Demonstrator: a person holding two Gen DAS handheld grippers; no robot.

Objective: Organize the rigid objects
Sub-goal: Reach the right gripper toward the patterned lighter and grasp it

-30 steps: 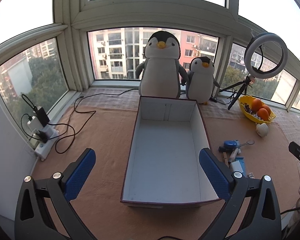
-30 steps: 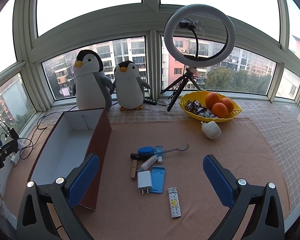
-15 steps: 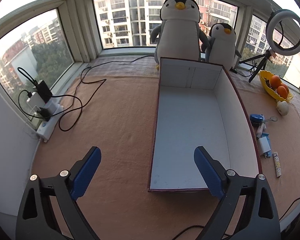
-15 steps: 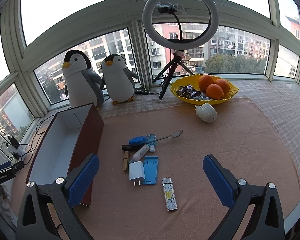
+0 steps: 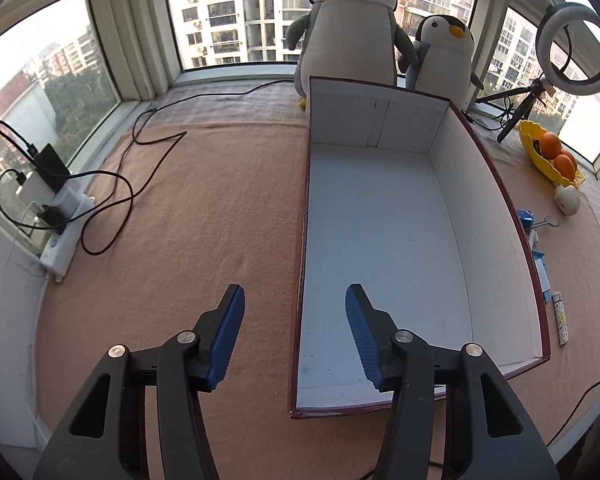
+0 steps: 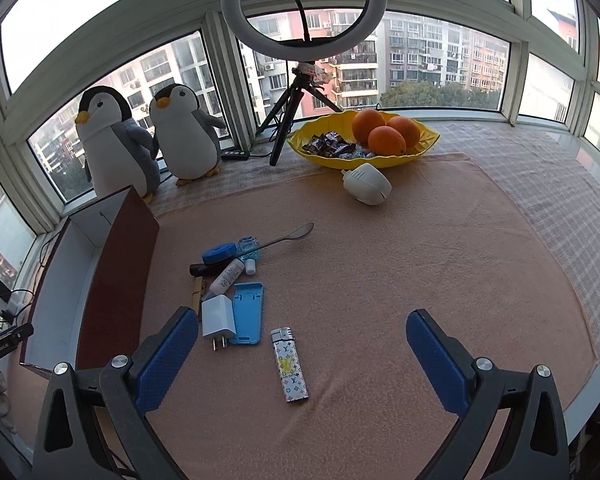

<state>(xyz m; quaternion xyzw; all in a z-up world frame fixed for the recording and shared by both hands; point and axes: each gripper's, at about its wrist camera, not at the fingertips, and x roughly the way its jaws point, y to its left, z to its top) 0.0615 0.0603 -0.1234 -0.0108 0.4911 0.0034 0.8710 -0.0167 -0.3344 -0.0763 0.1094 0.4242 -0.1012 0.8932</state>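
Salmon-pink fleece mat [image 6: 400,264] covers the sill; on its left side sits the long open cardboard box, white inside, maroon outside [image 5: 384,240], nothing visible in it, so sorting likely hasn't started. Left gripper [image 5: 294,312] hangs over the box's near-left corner with the left wall edge running up between its jaws; jaws are closing, pads not pressing on anything, probably going for the wall to steady the box. Right gripper [image 6: 302,346] is spread wide, holding nothing, tilted down at the mat. Key relation: the monogram-print white lighter with chrome cap [image 6: 289,364] lies flat on the mat almost centred between the right jaws, apart from both pads, long axis running roughly along the gripper's pointing line, cap end away, so the jaws would close across its narrow width. Right hand is clearly nearer; in the left view the lighter sits beyond the box's right wall. Looks stiff, slim and light, low on soft fleece, so fingers must come right down to the mat. Just up-left of it: blue plastic phone stand [image 6: 247,312] with white wall-plug charger [image 6: 218,316] overlapping its left edge, then white tube [image 6: 228,276], blue tape dispenser [image 6: 219,253], metal spoon [image 6: 288,238].
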